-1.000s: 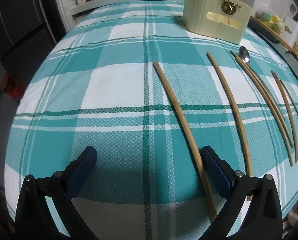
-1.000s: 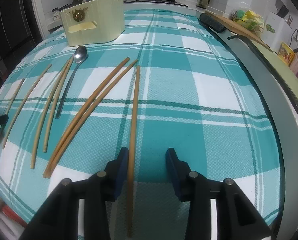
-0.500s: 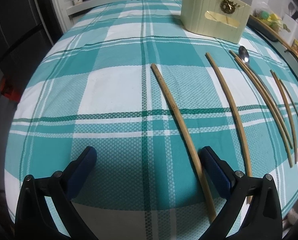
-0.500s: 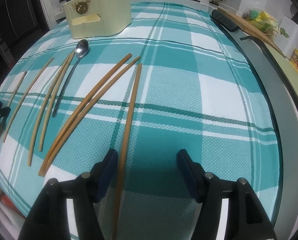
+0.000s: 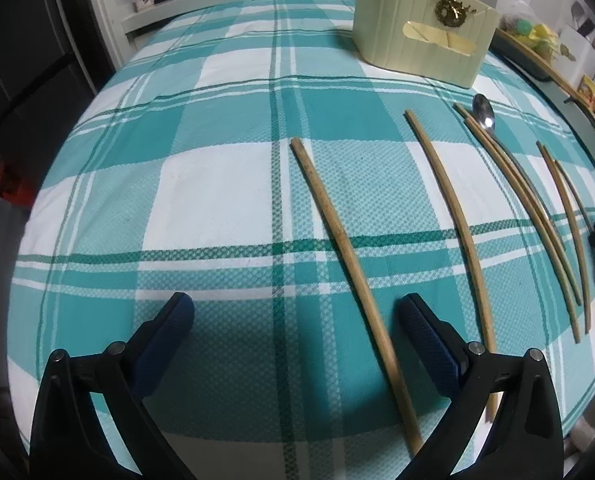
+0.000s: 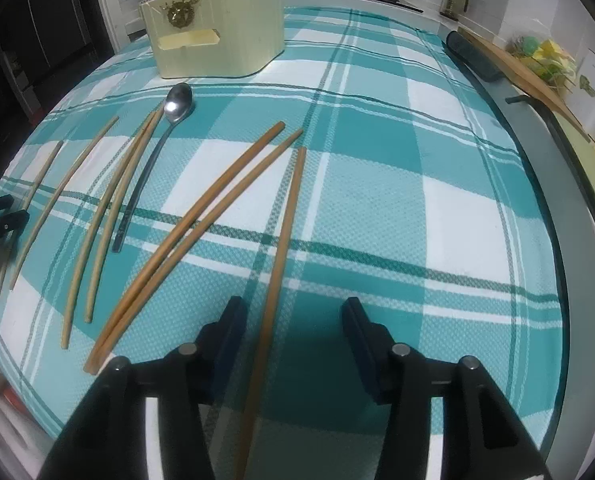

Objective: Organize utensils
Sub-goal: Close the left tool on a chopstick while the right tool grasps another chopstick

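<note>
Teal-and-white checked cloth (image 5: 217, 200) is covering the table, with a stove and jars lining the counter behind it and a cream utensil holder (image 6: 217, 40) standing upright at the far end of the cloth. Both grippers are tilting steeply down toward the cloth from its near edge. In the left wrist view, the left gripper (image 5: 295, 316) is hanging with its blue-padded fingers (image 5: 169, 336) spread wide and pressing on nothing; the leftmost chopstick (image 5: 337, 248) is lying flat on the cloth, its near end running between the fingers, close to the right one, though I cannot tell whether they touch. In the right wrist view, the right gripper (image 6: 291, 320) is closing, its jaws standing partly apart around the rightmost chopstick (image 6: 285, 232), which is passing between them just beside the left finger (image 6: 227, 340) and clear of the right one; the pads are not pinching it. Between the two grippers, more chopsticks are lying scattered lengthwise on the cloth: a pair (image 6: 201, 232) touching along much of its length just left of the rightmost stick, then a metal spoon (image 6: 177, 104) with its bowl pointing toward the holder, alongside two paler sticks (image 6: 113, 208), and another single stick (image 5: 453, 220) further left.
</note>
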Demonstrator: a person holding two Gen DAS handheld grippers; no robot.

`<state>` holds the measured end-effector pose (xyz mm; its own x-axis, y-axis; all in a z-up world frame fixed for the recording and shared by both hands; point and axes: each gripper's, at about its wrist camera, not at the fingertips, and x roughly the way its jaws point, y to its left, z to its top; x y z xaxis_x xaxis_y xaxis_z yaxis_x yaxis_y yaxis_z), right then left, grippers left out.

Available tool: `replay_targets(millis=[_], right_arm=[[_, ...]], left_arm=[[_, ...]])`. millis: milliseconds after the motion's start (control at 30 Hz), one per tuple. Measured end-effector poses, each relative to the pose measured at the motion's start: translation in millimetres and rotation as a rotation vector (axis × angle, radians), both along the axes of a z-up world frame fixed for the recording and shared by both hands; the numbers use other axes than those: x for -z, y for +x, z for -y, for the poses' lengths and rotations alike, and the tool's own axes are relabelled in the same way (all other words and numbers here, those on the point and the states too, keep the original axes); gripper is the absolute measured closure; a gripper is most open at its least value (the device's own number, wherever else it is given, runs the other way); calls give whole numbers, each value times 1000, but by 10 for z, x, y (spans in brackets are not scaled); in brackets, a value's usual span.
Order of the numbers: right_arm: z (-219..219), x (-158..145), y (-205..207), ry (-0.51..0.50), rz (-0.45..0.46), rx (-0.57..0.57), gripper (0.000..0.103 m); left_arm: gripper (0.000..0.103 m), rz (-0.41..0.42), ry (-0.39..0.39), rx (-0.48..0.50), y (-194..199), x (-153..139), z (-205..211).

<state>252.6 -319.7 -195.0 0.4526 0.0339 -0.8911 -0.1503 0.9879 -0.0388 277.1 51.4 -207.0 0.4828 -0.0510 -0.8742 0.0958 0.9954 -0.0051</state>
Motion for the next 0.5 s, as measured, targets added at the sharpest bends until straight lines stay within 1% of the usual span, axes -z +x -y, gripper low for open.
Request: replay_targets(millis=[67, 133, 200, 233, 333, 367, 400, 433, 467, 500], right_arm=[[-41, -3, 95, -7, -5, -25, 62], [-75, -4, 202, -10, -7, -45, 63], [-99, -8, 324, -4, -13, -60, 66], [-116, -11, 398, -4, -16, -70, 71], [-151, -18, 621, 5, -28, -81, 80], [-155, -17, 687, 9, -33, -81, 84], [-165, -16, 758, 11, -34, -80, 86], [-174, -12, 815, 7, -34, -78, 95], [-177, -12, 865, 4, -36, -74, 97], [-176, -14, 907, 11, -38, -67, 97]], left_arm=[[3, 4, 8, 32, 75, -3, 100], [8, 4, 9, 72, 163, -21, 195], [16, -5, 9, 102, 267, -44, 254], [18, -12, 11, 113, 326, -55, 277], [27, -33, 2, 129, 489, -74, 296], [34, -36, -3, 130, 526, -83, 295], [47, -34, -5, 130, 562, -93, 291], [58, -26, 1, 128, 598, -107, 280], [85, -20, -14, 138, 634, -123, 264], [97, -22, -41, 146, 662, -129, 242]])
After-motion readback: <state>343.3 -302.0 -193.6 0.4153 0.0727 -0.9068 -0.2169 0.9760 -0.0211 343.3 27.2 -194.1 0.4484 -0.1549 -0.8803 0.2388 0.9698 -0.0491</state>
